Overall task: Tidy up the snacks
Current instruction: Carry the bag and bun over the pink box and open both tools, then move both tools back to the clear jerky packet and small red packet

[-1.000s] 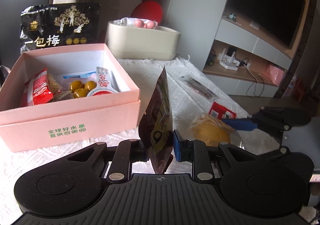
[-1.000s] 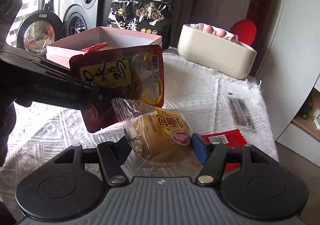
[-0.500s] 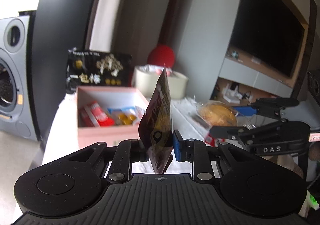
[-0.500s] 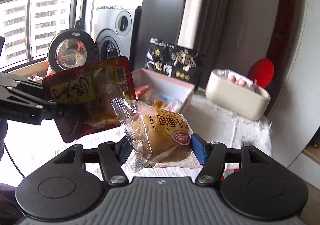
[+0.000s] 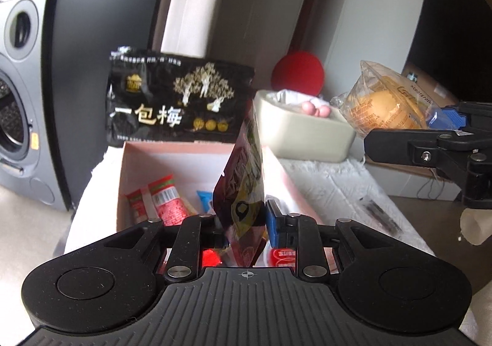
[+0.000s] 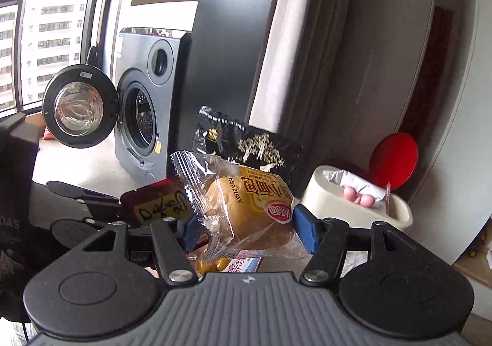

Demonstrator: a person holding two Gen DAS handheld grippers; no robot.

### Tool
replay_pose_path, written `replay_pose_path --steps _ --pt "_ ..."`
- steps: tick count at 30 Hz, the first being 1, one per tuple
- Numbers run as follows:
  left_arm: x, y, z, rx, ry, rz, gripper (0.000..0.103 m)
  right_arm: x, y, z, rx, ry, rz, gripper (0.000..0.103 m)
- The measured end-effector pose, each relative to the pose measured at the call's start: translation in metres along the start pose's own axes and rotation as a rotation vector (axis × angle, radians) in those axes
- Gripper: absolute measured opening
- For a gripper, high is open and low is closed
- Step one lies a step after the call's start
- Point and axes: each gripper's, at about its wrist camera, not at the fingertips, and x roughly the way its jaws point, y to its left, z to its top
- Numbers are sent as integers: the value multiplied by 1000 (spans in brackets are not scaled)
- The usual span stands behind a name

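Note:
My left gripper (image 5: 244, 224) is shut on a dark red and yellow snack pouch (image 5: 244, 192), held edge-on above the open pink box (image 5: 196, 150). Red sachets (image 5: 166, 200) and other small snacks lie inside that box. My right gripper (image 6: 246, 227) is shut on a wrapped bread bun (image 6: 249, 213) in clear and yellow film. In the left wrist view the bun (image 5: 384, 109) hangs high at the right in the right gripper (image 5: 430, 127). The right wrist view shows the pouch (image 6: 160, 206) low at the left, beside the bun.
A black plum bag (image 5: 178, 106) stands behind the pink box. A beige tub (image 5: 304, 137) with pink balls and a red disc (image 5: 298, 75) sit further back. A white cloth (image 5: 332, 180) covers the table. A washing machine (image 6: 144, 118) with its door open stands left.
Both grippers have risen with their snacks still gripped. The left one has swung over the pink box, which now sits right under the pouch. The bun has lifted off the table.

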Motion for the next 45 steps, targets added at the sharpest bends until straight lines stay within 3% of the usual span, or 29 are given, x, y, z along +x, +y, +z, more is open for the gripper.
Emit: replay_pose_path --steps 3,9,17,24,28,31,37,40,45 --pt "27 11 -8 -10 73 35 33 35 -9 -4 46 73 23 63" --pt "32 24 -15 -17 55 37 45 100 -6 -9 105 191 79 63" --pt "31 28 -16 -11 47 11 45 162 13 -6 107 239 60 62" --pt "24 32 -16 -26 33 -17 45 162 5 8 205 227 184 62" --pt "12 33 -15 -29 21 -20 45 160 2 4 191 272 198 66" --pt "0 34 -12 -27 -1 -16 42 144 -12 1 239 257 222 70" --pt "-40 34 -5 -43 -88 22 42 99 -24 5 196 119 168 76" --pt "-57 34 0 -60 -136 16 40 88 -35 4 235 89 161 76" --pt "-35 26 -1 5 -34 81 37 63 -58 -18 267 72 129 76"
